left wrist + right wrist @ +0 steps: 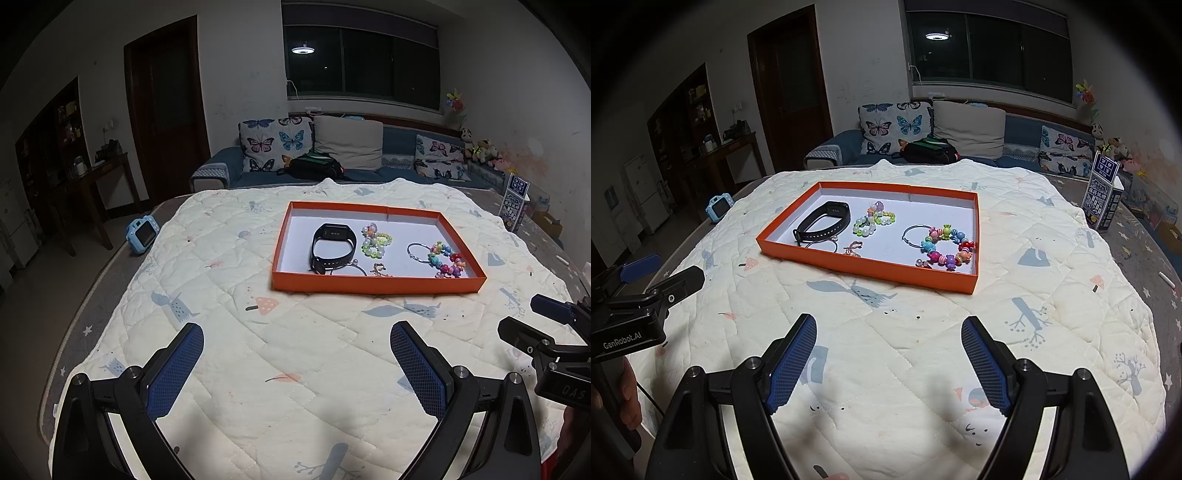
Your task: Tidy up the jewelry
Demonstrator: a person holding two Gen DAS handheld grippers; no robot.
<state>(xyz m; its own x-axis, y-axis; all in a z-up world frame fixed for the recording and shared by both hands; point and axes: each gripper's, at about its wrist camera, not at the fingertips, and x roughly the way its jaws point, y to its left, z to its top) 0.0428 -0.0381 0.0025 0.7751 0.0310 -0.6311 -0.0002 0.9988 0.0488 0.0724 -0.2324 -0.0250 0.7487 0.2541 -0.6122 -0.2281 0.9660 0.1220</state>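
Note:
An orange tray (376,286) (864,266) lies on the white quilt. In it lie a black watch band (332,245) (823,225), a green bead bracelet (375,242) (873,220), a thin silver hoop (419,252) (916,236), a multicoloured bead bracelet (447,260) (947,247), a wire ring (349,270) (822,245) and a small gold charm (380,269) (852,248). My left gripper (295,334) (661,275) is open and empty, short of the tray. My right gripper (888,328) (532,315) is open and empty, beside the left one.
The quilt (258,350) covers a grey mat. A blue toy camera (142,232) (716,206) sits off the quilt's left edge. A blue-and-white box (515,203) (1102,199) stands at the right. A sofa with cushions (332,147) lies beyond.

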